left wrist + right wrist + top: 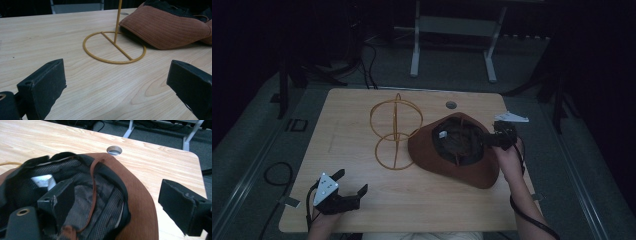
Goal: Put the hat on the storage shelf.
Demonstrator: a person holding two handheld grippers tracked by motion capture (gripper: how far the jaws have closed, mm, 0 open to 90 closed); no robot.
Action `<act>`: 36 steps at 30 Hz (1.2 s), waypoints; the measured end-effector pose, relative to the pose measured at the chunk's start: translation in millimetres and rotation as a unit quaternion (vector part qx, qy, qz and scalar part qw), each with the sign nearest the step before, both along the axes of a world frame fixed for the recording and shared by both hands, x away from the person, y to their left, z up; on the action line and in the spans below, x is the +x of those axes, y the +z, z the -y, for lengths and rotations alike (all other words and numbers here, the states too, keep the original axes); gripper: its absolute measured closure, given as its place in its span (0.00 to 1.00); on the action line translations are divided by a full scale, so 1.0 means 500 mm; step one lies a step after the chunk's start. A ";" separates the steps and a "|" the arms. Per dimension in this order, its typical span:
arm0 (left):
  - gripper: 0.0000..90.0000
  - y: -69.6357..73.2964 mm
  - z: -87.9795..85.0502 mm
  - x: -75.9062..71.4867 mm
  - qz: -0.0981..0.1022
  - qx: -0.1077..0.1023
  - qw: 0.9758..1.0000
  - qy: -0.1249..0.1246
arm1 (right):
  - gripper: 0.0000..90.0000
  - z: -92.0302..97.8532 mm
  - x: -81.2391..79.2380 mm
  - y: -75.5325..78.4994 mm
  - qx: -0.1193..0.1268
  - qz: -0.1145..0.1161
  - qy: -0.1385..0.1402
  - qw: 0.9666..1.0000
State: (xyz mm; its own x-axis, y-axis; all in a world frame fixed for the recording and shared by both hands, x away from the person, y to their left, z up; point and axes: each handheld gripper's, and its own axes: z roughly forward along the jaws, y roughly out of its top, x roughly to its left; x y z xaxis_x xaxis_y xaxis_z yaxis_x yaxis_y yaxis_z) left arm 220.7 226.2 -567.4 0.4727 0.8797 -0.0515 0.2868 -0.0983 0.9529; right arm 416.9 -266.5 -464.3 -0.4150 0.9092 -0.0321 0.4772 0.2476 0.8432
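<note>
The right gripper [489, 139] sits at the right middle of the high view, spread wide over the rim of a brown hat [455, 150]; in the right gripper view one black jaw is down inside the hat's dark mesh lining at the lower left and the other hangs outside the brim at the lower right, so the rim lies between them with nothing pinched. The hat [140, 202] lies upside down on the counter [362, 120], with a thin brown cord [93, 192] running across its lining and a white label [43, 181] inside. Its left edge overlaps the round base of a yellow wire stand [394, 131], which stands upright at the centre of the frame. The left gripper [351, 187], at the lower left, is released and empty, its jaws apart above bare wood, well away from the stand's base ring [114, 47].
</note>
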 end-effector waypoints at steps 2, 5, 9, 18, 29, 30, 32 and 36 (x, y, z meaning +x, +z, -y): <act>0.03 0.000 -0.001 0.000 0.001 -0.002 1.000 0.000 | 0.15 -0.004 0.019 -0.005 0.000 -0.007 0.000 1.000; 0.03 0.000 -0.001 0.000 0.001 -0.001 1.000 -0.003 | 0.15 -0.003 0.040 -0.016 -0.001 -0.017 0.007 1.000; 0.03 -0.001 0.000 0.001 -0.002 -0.001 1.000 -0.006 | 0.15 0.001 0.072 -0.040 -0.002 -0.043 0.003 0.999; 0.03 -0.002 0.001 0.002 -0.004 -0.001 1.000 -0.009 | 0.22 -0.001 0.119 -0.094 -0.030 -0.081 -0.017 0.996; 0.03 -0.002 -0.001 0.002 -0.009 -0.008 1.000 -0.011 | 0.44 -0.030 0.135 -0.139 -0.081 -0.096 -0.031 0.992; 0.03 -0.002 -0.001 0.003 -0.009 -0.008 1.000 -0.011 | 0.46 -0.034 0.135 -0.142 -0.088 -0.092 -0.033 0.991; 0.03 -0.003 -0.001 0.003 -0.011 -0.009 1.000 -0.010 | 0.50 -0.039 0.135 -0.147 -0.097 -0.084 -0.041 0.991; 0.03 -0.002 -0.002 0.003 -0.011 -0.008 1.000 -0.008 | 0.62 -0.041 0.133 -0.154 -0.103 -0.070 -0.061 0.990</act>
State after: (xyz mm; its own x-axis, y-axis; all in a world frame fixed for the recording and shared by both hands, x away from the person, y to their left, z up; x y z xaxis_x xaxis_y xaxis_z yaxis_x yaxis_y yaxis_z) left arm 222.2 227.1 -568.5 0.4854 0.8710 -0.0753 0.3058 -0.0884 0.9480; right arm 483.3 -245.8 -541.2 -0.3153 0.9331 -0.1727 0.6234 0.3409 0.7037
